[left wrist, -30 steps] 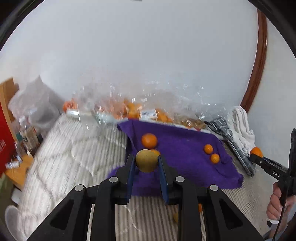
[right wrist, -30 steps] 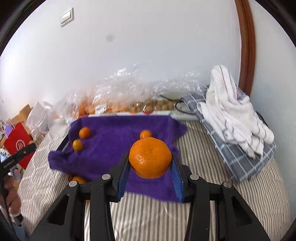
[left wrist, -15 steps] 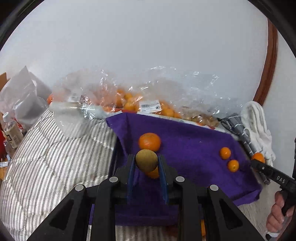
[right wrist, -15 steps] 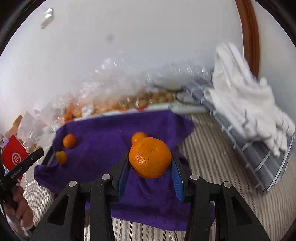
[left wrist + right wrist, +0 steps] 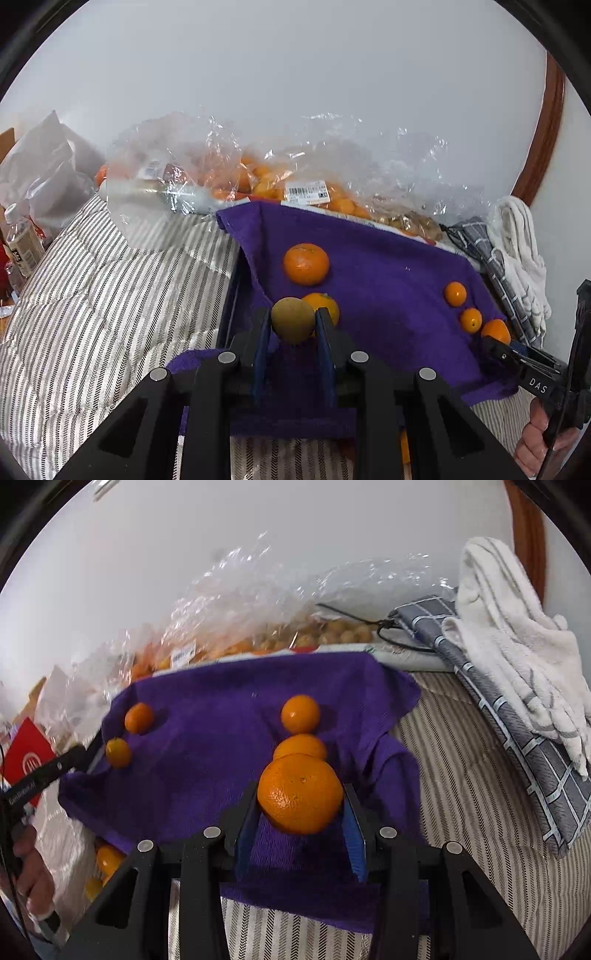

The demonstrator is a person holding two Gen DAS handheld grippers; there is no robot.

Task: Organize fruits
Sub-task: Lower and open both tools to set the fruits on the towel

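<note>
Both grippers have closed in on the purple towel [image 5: 388, 295] since a second ago, which now fills more of each view. Left to right in the left wrist view: a striped quilt [image 5: 92, 295], then clear plastic bags of oranges [image 5: 266, 181] along the wall, then the towel. On it sit a large orange [image 5: 306, 264] and a second orange [image 5: 325, 306] just behind the left gripper [image 5: 292, 325], whose jaws are clamped on a brownish-green round fruit [image 5: 292, 320] held above the towel's near-left part. Farther right lie two small oranges [image 5: 455, 294] – one behind the other – near the towel's right edge.

From the right wrist view, the right gripper [image 5: 300, 805] has its jaws clamped on a big orange [image 5: 300, 793], held above the towel's near edge. Two more oranges [image 5: 300, 714] rest in a line just beyond it, touching or nearly so. At far right, a white striped cloth [image 5: 517, 635] lies atop a grey checked one [image 5: 535, 746].
</note>
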